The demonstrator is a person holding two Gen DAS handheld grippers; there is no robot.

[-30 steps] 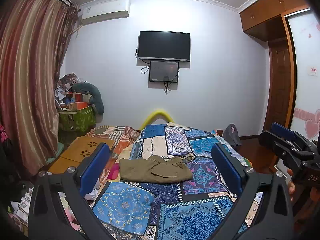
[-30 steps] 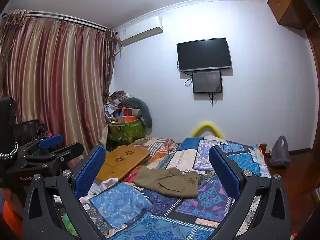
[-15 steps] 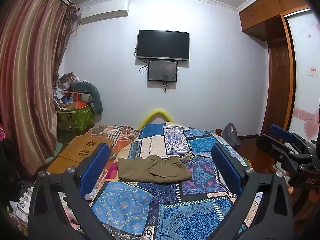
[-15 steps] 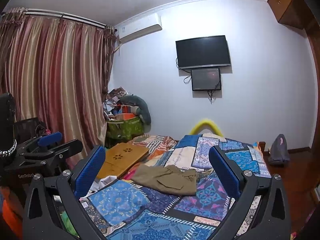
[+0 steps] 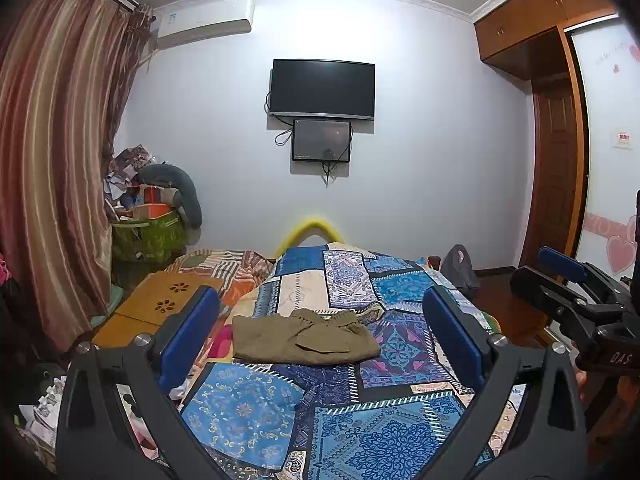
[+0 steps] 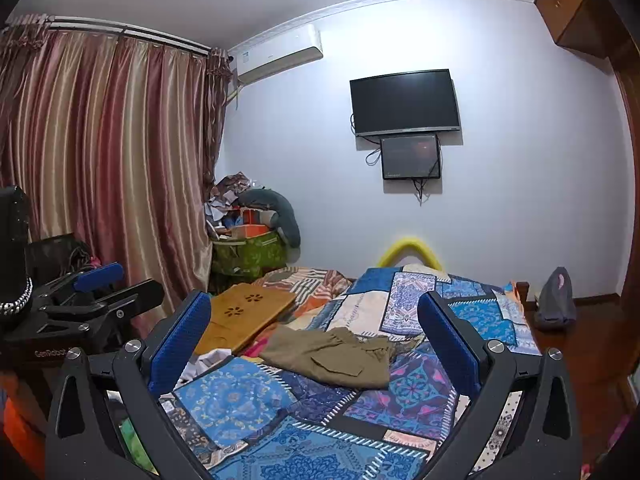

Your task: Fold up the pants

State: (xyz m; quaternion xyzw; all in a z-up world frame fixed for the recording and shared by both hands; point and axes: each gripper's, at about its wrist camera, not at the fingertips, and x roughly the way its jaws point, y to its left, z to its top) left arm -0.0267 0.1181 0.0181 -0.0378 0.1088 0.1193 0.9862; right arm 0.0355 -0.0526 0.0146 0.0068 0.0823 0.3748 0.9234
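Since the pants (image 5: 304, 336) already lie in a small flat bundle on the bed (image 5: 380, 420), the folding looks done. Both the left gripper (image 5: 320, 340) and the right gripper (image 6: 316, 344) are wide open and hold nothing, with the pants far ahead between their fingers.

A pale lilac plaster wall (image 5: 420, 160) carries a black flat television (image 5: 322, 89), a smaller dark screen (image 5: 321, 141) just beneath it, and a white air conditioner (image 5: 204, 20) near the ceiling. Striped pink-and-gold satin curtains (image 6: 100, 152) hang on the left. A blue patchwork bedspread (image 5: 340, 428) covers the bed; a brown wooden wardrobe (image 5: 532, 20) stands right.
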